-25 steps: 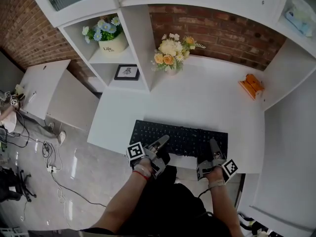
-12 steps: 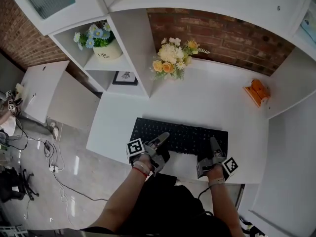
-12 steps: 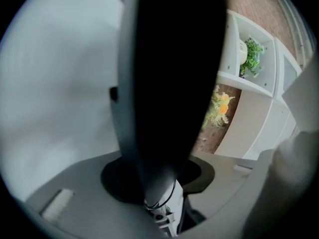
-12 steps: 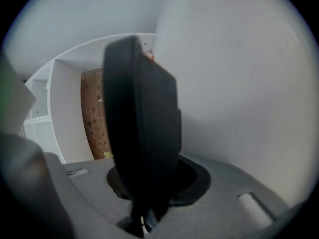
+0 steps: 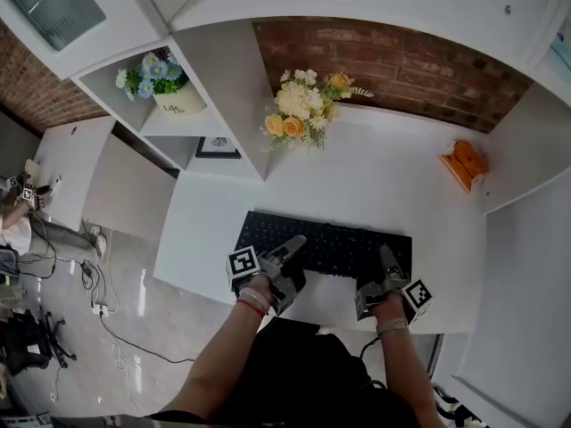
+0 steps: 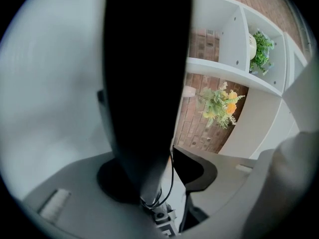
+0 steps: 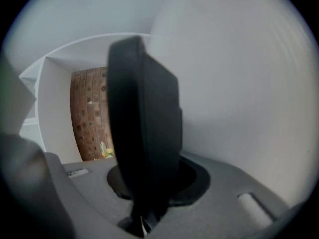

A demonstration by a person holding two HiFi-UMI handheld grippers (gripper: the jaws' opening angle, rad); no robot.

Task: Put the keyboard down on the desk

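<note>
The black keyboard [image 5: 330, 243] lies flat on the white desk [image 5: 384, 185], near its front edge. My left gripper [image 5: 290, 255] is at the keyboard's front left part. Its jaws are opening with the keyboard's edge [image 6: 144, 83] still between them, and a gap shows along one side of that edge. My right gripper [image 5: 388, 266] is at the front right part, shut on the keyboard's edge [image 7: 144, 118], which fills the space between its jaws.
A bunch of yellow and white flowers [image 5: 299, 105] stands at the back of the desk by the brick wall. An orange object [image 5: 464, 163] lies at the right. The shelf unit on the left holds a flower pot [image 5: 165, 92] and a small picture frame [image 5: 217, 147].
The head view has shifted a little. The keyboard and both grippers stay where they were at the desk's front edge.
</note>
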